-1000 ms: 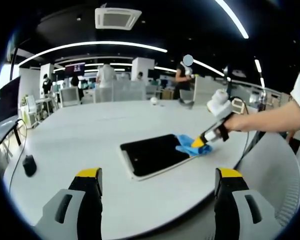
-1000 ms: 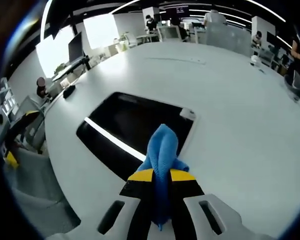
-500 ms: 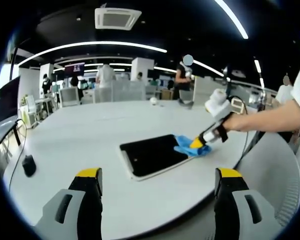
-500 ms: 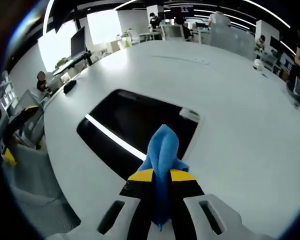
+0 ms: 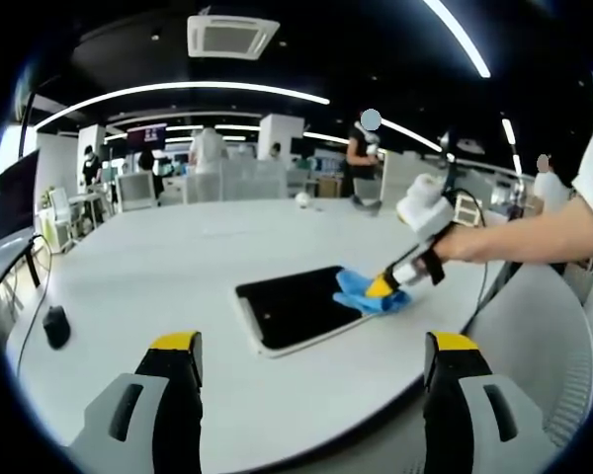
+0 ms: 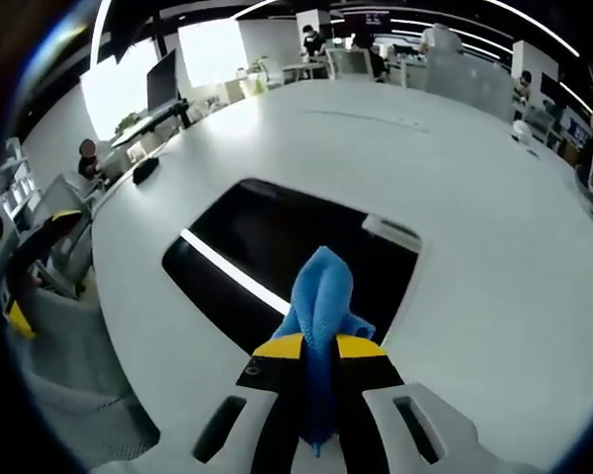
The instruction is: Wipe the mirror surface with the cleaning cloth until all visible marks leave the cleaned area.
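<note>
So the right hand-held gripper (image 6: 318, 348) has its two yellow-tipped jaws clamped tight on a blue cleaning cloth (image 6: 319, 301), which bunches up between them and pokes out past the tips. In the left gripper view you can see that same right hand-held gripper (image 5: 383, 287) held by a person's hand (image 5: 455, 242), angled down so the cleaning cloth (image 5: 361, 292) is pressed onto the mirror (image 5: 295, 306) at its end nearest the right edge of the desk (image 5: 158, 267).

The left hand-held gripper (image 5: 311, 351) is wide open, jaws far apart, holding nothing and hovering over the near edge of the desk, well apart from the mirror.

The mirror (image 6: 277, 247) itself is a dark rectangular panel in a pale frame, lying flat near the middle of the white desk (image 6: 474, 227), closer to the near edge. It reflects a bright ceiling light strip (image 6: 232, 273) across it in the right gripper view. I honestly can't tell if there are marks on the glass.

Off toward the left edge of the desk there's a black computer mouse (image 5: 57, 327) with its cable.
</note>
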